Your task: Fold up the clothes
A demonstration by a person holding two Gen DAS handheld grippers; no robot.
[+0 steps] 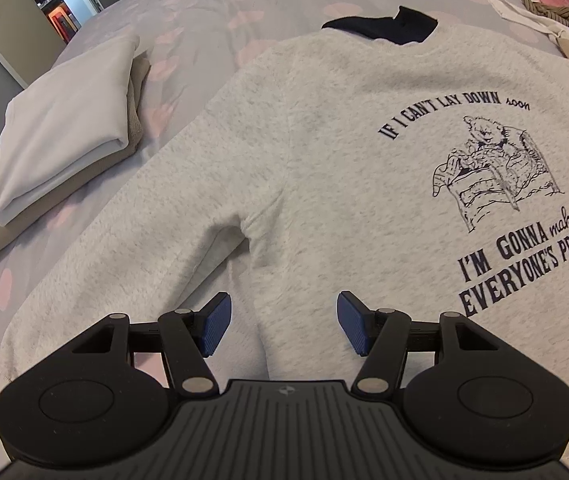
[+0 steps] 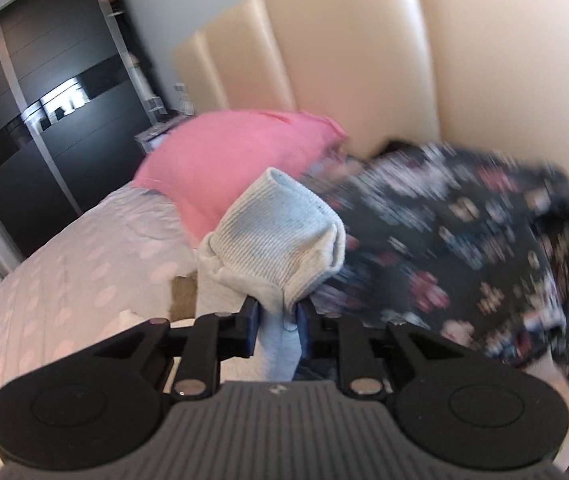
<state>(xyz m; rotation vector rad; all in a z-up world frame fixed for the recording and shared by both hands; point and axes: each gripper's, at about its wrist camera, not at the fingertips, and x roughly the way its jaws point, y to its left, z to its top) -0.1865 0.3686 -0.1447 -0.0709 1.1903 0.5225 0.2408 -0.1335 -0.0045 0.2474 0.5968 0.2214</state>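
A light grey sweatshirt (image 1: 324, 152) with dark printed text and a bear drawing lies flat, front up, on the bed. Its left sleeve (image 1: 132, 264) runs down toward the camera. My left gripper (image 1: 283, 322) is open and empty, hovering just above the sweatshirt near the armpit. In the right wrist view my right gripper (image 2: 277, 326) is shut on the ribbed cuff (image 2: 284, 236) of a grey sleeve, lifted off the bed. The rest of that sleeve is hidden below the gripper.
A folded white and beige stack (image 1: 64, 128) sits left of the sweatshirt. A dark garment (image 1: 384, 26) lies at the collar. Loose clothes (image 1: 556, 20) lie at the far right. A pink pillow (image 2: 236, 156), a dark floral garment (image 2: 484, 248), the cream headboard (image 2: 364, 60) and a dark wardrobe (image 2: 44, 120) are ahead.
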